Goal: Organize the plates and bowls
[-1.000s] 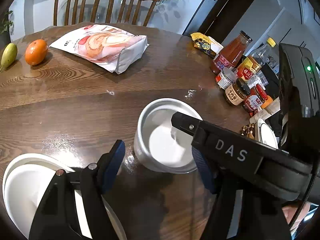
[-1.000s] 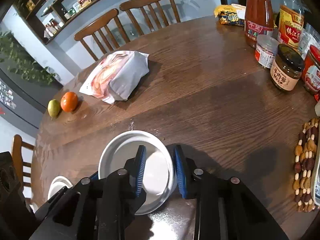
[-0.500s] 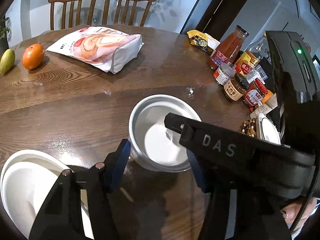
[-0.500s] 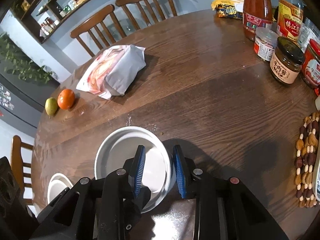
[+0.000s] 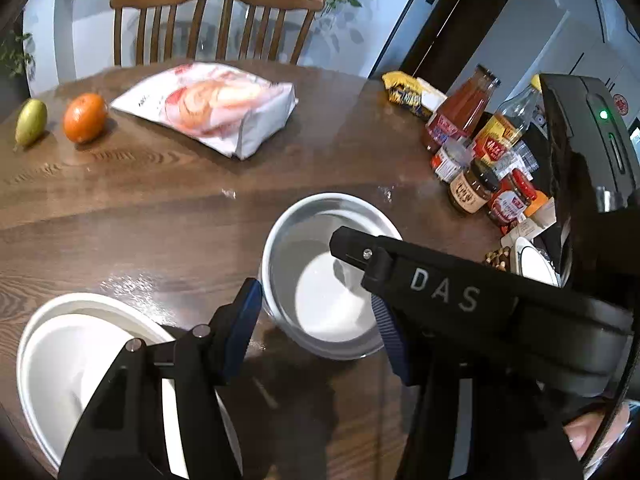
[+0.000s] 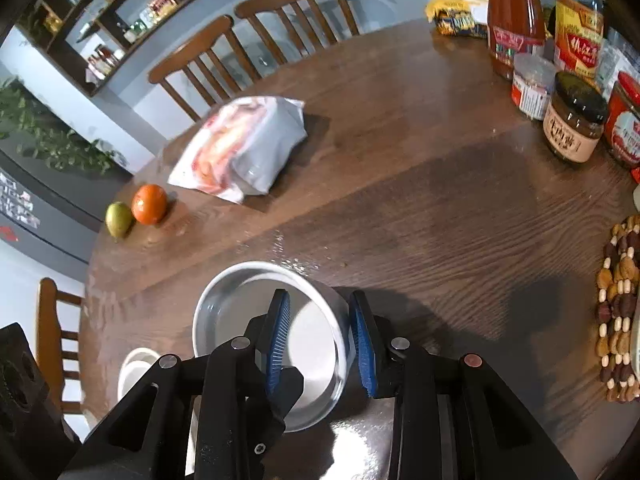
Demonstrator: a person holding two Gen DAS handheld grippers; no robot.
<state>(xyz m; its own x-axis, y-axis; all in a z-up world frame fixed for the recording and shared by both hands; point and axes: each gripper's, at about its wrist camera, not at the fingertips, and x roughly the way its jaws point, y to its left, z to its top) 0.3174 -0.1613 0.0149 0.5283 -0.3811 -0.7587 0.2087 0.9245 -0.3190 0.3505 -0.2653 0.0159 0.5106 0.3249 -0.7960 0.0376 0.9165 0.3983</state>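
Low at frame centre, the right gripper (image 6: 322, 338) pinches the white bowl's (image 6: 240, 304) wall; next likely a lift toward the plates (image 5: 60, 344). Left gripper (image 5: 316, 332) straddles the bowl, its grip unclear.

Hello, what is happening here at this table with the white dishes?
A person is tidying dishes on a wooden table with a hand-held gripper in each hand. The right hand-held gripper is clamped on the rim of a white bowl, one finger inside and one outside. The left hand-held gripper straddles the same bowl from the other side; whether its pads press on it I cannot tell. A stack of white plates waits at its left.
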